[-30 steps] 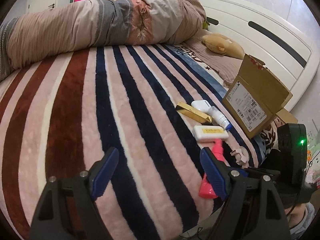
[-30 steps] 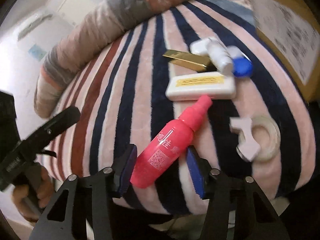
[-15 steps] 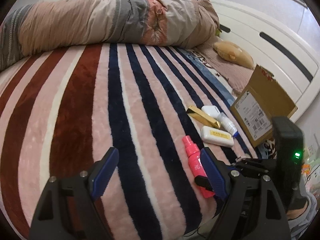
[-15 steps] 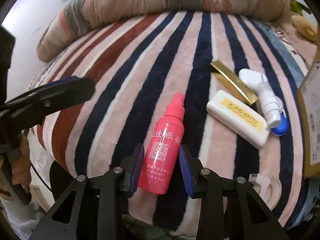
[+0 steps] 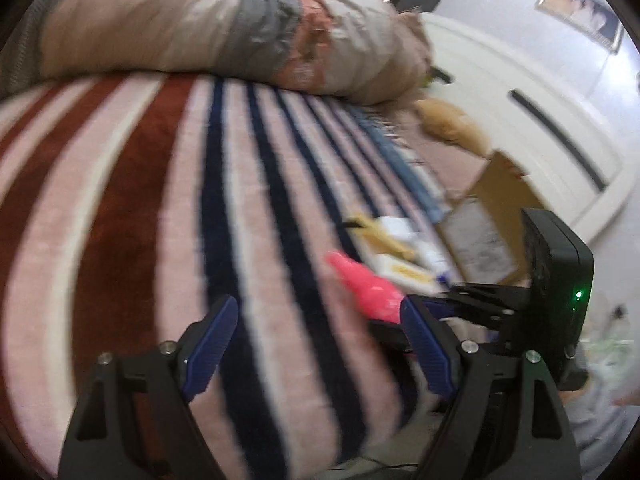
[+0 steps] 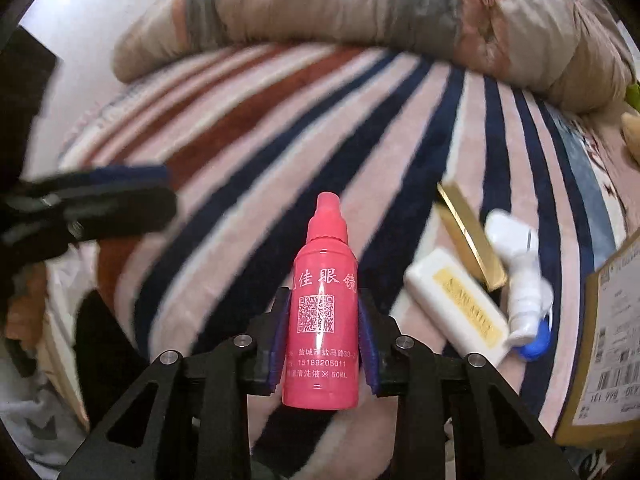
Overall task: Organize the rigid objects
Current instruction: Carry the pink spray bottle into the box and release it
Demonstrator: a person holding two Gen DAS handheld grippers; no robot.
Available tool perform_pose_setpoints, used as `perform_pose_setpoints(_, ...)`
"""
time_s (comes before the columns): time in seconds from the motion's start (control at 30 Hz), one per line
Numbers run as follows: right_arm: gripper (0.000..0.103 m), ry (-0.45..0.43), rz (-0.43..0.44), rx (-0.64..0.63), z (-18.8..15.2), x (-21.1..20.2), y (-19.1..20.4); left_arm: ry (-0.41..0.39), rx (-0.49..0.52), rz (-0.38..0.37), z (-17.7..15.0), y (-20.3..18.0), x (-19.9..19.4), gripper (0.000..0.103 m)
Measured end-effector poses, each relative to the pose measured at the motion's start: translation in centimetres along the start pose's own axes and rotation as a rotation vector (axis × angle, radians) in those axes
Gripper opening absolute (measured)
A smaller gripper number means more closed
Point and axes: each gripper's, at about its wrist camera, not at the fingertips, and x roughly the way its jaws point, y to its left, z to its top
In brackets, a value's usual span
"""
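My right gripper is shut on a pink spray bottle and holds it nozzle forward above the striped blanket. The bottle also shows in the left wrist view, held by the right gripper beside my left one. My left gripper is open and empty over the blanket's near edge. A gold bar-shaped box, a white case with a yellow label and a white bottle with a blue cap lie together on the blanket to the right.
An open cardboard box with a shipping label stands at the right edge of the bed. A rolled quilt lies across the far side. A white headboard is behind the box.
My right gripper closed on the pink bottle, lifted it off the blanket and swung it left. My left gripper has shifted; both views are blurred by motion.
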Motion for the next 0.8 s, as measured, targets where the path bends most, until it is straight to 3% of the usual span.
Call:
perform_pose_setpoints(0.17,0.027,-0.12,0.094,-0.092,1.5,-3.1,1.1,0.006,0.027,-0.152,2.0,-2.7,1.5,0.08)
perform_pose_setpoints(0.23,0.027,-0.16,0.121,-0.119,1.7,-5.0,1.1,-0.008,0.021,-0.209,2.8,-3.4,1.5,0.072)
perform_pose_setpoints(0.27,0.027,-0.178,0.137,-0.126,2.0,-5.7,1.1,-0.023,0.017,-0.231,3.4,-4.1,1.3,0.062)
perform_pose_setpoints(0.4,0.027,-0.234,0.131,-0.121,2.6,-8.1,-0.4,-0.086,0.056,-0.241,5.1,-6.6,-0.1,0.035)
perform_pose_setpoints(0.63,0.026,-0.346,0.123,-0.059,2.0,-14.5,-4.3,-0.176,0.266,-0.206,7.9,-16.0,-2.3,0.028)
perform_pose_setpoints(0.8,0.026,-0.444,0.095,0.005,0.3,-19.4,-8.3,-0.186,0.381,-0.214,9.8,-23.2,-1.2,0.028)
